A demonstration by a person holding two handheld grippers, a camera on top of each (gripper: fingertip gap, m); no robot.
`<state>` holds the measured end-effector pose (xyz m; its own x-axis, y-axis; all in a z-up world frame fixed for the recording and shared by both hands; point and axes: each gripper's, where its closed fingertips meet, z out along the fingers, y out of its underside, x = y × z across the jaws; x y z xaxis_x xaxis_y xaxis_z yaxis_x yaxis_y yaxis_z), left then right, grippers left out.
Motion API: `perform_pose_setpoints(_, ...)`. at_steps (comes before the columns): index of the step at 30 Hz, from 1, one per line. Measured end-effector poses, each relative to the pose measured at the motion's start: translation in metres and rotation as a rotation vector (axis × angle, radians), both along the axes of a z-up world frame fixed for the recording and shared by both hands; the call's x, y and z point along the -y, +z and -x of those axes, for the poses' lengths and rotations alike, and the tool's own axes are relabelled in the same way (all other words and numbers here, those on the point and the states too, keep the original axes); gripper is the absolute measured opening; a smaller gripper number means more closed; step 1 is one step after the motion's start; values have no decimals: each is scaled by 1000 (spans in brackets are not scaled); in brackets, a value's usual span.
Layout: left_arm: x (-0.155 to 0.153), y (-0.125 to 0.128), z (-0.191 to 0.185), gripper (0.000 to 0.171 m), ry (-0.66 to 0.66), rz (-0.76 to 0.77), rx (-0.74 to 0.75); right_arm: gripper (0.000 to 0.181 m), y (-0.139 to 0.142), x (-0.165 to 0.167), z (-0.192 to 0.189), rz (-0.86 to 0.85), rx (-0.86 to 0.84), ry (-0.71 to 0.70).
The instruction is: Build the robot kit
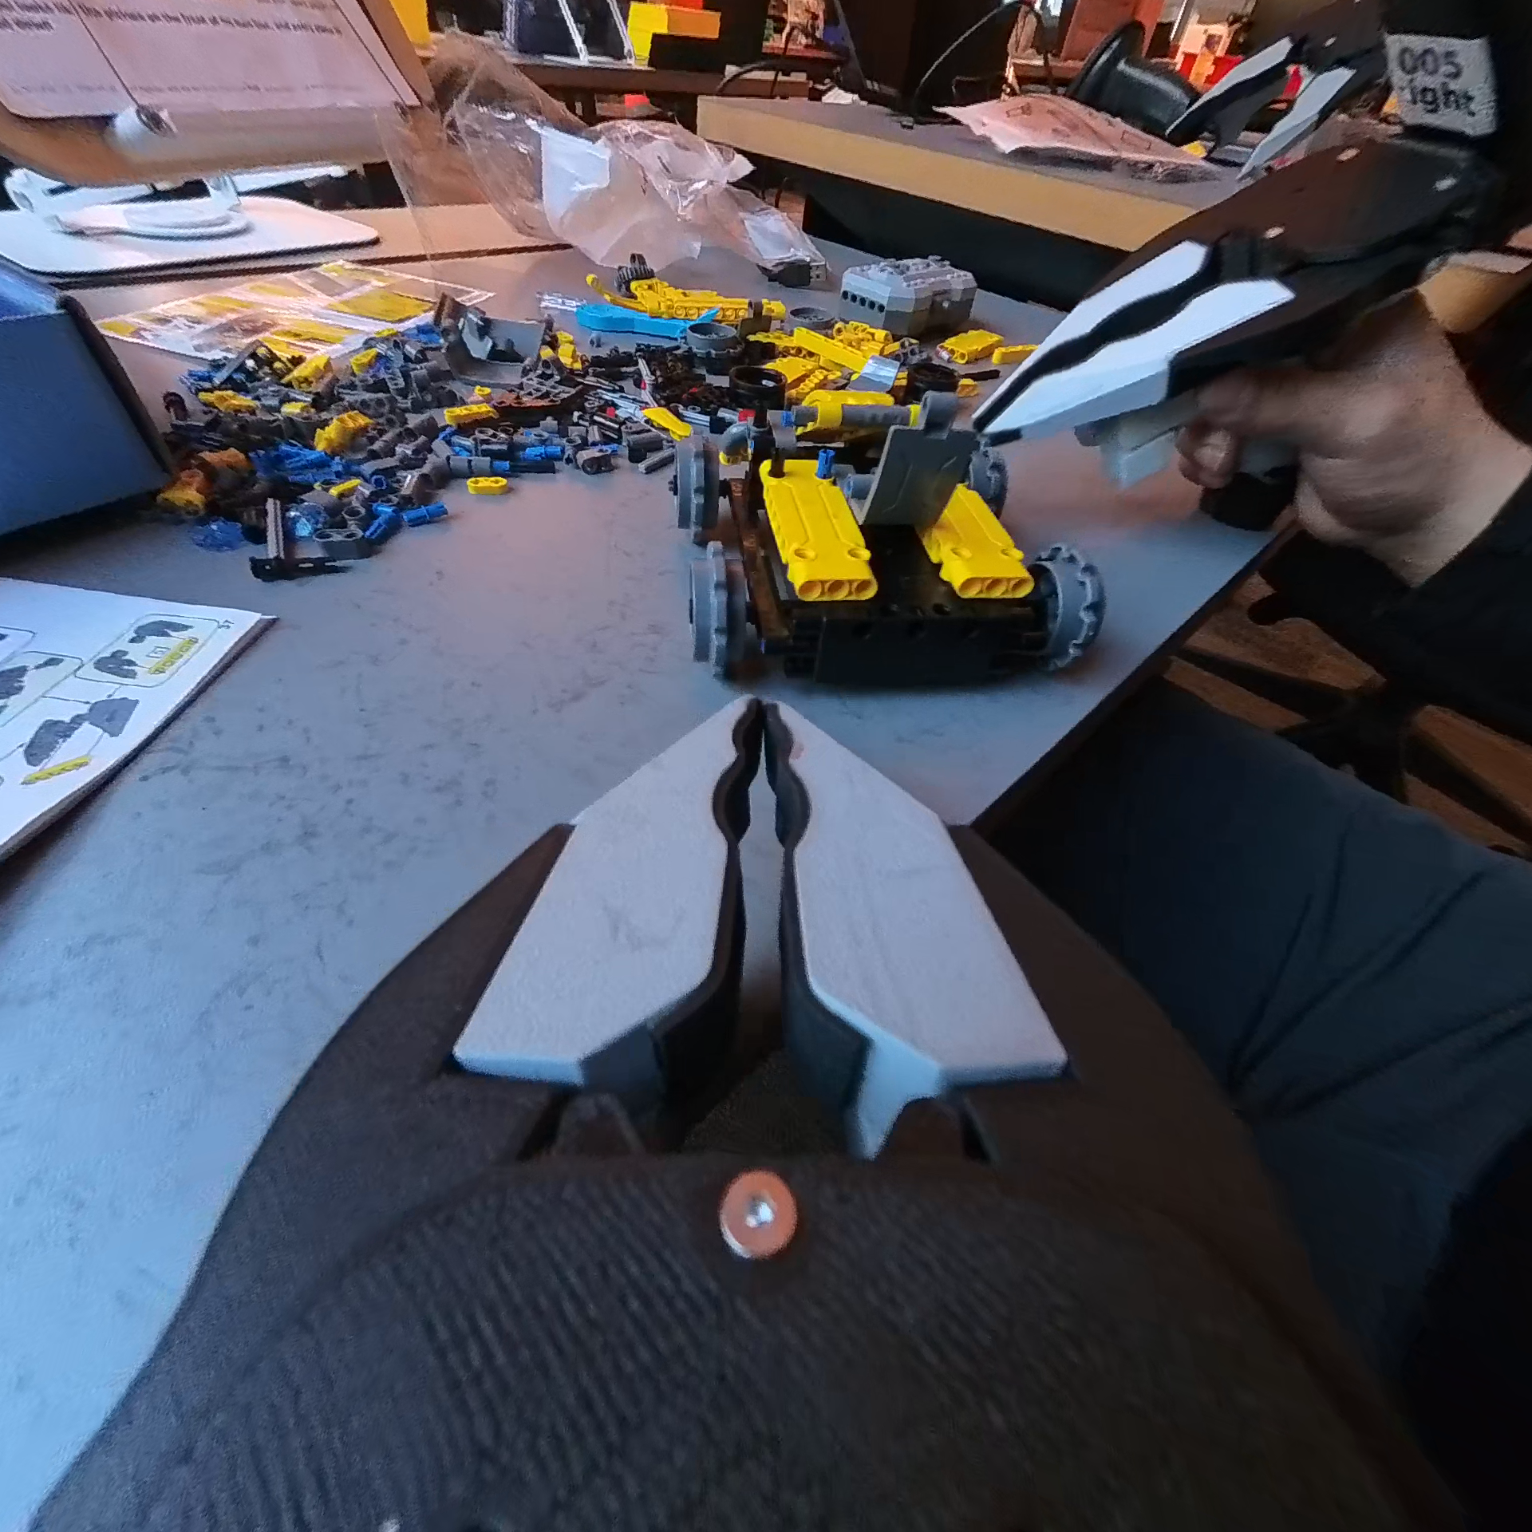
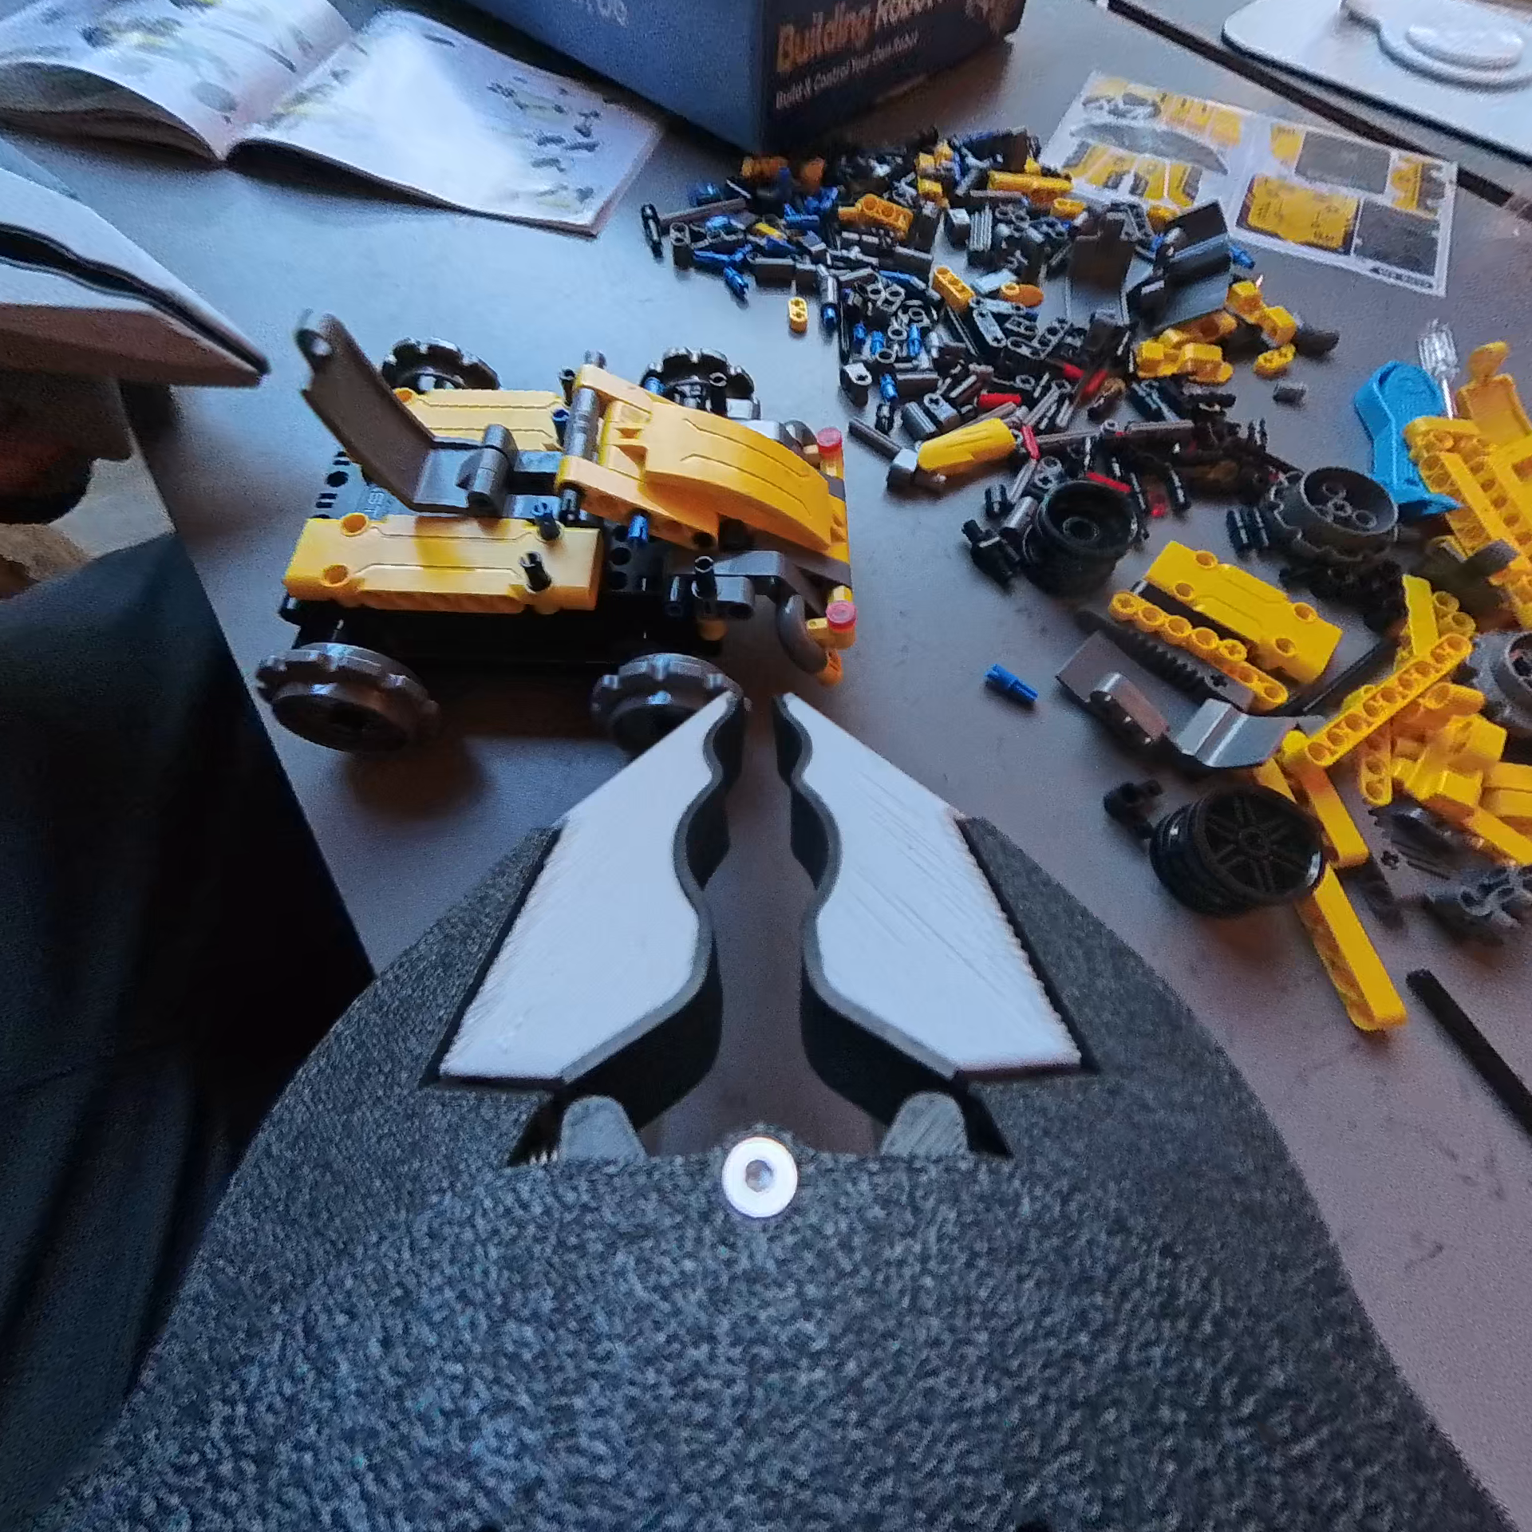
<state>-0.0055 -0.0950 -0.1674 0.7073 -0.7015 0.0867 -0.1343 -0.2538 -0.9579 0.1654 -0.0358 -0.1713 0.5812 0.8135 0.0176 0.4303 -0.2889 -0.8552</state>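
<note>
A half-built yellow and black brick vehicle (image 1: 879, 572) with grey wheels stands on the grey table (image 1: 464, 746) near its right edge. It also shows in the right wrist view (image 2: 530, 530), with a raised grey flap (image 2: 373, 423) at its rear. My left gripper (image 1: 761, 715) is shut and empty, low over the table just in front of the vehicle. My right gripper (image 2: 756, 705) is slightly open and empty, its tips beside a vehicle wheel (image 2: 655, 696). In the left wrist view the right gripper (image 1: 991, 431) hovers by the grey flap (image 1: 920, 472).
A pile of loose black, blue and yellow parts (image 1: 373, 431) lies behind the vehicle, also (image 2: 1036, 290). Yellow beams and black wheels (image 2: 1243, 845) lie to the right. An open instruction booklet (image 1: 91, 688), a blue box (image 2: 746, 66), a sticker sheet (image 2: 1260, 174) and a clear plastic bag (image 1: 630, 191) surround them. The table edge (image 1: 1161, 663) runs close on the right. Across from one pair of fingers to the other is roughly 20 centimetres. Between my left fingertips and the grey flap (image 1: 920, 472) there is roughly 8 centimetres.
</note>
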Motion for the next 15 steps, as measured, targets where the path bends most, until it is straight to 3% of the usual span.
perform_pose_setpoints(9, 1, 2, 0, 5, -51, 14, 38, 7, 19, -1, 1, -63, -104, 36)
perform_pose_setpoints(15, 0, 1, -1, 5, -60, 39, 60, 8, 17, 2, 5, -56, -96, 74)
